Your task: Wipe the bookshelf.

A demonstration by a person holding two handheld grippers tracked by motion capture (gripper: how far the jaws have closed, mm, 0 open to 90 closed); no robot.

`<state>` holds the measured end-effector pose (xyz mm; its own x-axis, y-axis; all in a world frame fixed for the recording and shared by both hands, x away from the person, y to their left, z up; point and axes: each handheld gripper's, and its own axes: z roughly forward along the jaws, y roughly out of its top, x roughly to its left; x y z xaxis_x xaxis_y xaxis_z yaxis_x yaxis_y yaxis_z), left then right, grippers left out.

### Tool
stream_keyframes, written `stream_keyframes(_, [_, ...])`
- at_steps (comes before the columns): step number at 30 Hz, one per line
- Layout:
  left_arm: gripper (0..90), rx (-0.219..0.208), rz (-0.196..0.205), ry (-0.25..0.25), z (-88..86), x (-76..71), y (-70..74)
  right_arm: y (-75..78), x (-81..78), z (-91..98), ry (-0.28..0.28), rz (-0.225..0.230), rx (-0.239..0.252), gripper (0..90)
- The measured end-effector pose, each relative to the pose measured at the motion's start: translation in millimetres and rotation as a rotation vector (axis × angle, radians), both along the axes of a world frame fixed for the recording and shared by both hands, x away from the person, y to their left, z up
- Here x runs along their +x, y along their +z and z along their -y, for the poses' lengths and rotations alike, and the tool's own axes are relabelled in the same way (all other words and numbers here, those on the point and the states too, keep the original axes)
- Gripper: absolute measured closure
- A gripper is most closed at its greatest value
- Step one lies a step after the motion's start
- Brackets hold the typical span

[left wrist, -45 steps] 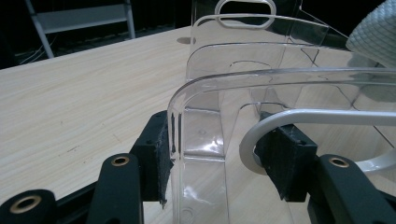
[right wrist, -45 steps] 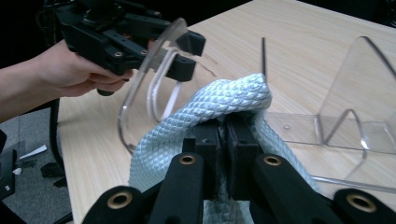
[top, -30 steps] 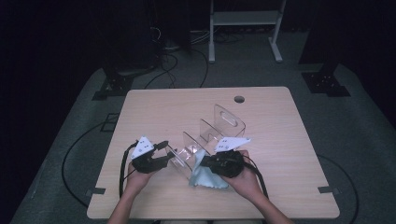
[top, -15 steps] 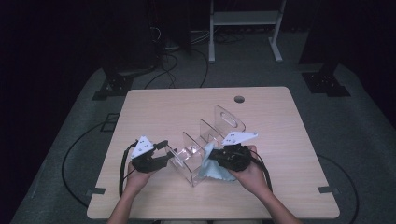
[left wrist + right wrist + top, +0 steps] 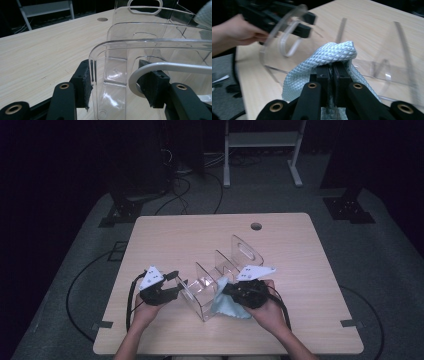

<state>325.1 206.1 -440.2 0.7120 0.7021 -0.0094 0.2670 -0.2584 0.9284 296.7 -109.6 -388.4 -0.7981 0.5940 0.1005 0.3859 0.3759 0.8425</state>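
Wiping the clear rack [image 5: 220,275] with a pale blue cloth [image 5: 225,304] while the other gripper steadies it.

The left gripper [image 5: 175,282] is clamped on the rack's near end wall, one pad [image 5: 85,82] on each face, as before. The right gripper [image 5: 333,72] pinches the cloth tight; since a second ago it has shifted from the table edge up against the rack's side, carrying the cloth with it. The rack stays mid-table [image 5: 310,270].
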Motion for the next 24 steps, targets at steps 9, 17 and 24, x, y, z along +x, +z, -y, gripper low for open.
stream_keyframes(9, [46.4,-0.004,0.002,0.009,1.4,0.0,-0.8,-2.5,18.4,33.8,-0.110,-0.022,0.036,84.7])
stream_keyframes(17, [46.2,-0.004,0.000,0.010,0.9,-0.2,-1.0,-2.4,6.6,14.1,-0.033,-0.009,0.025,84.6])
stream_keyframes(24, [46.2,-0.009,0.000,0.009,0.4,-0.2,-1.3,-1.7,19.3,36.9,-0.103,-0.009,0.019,84.7])
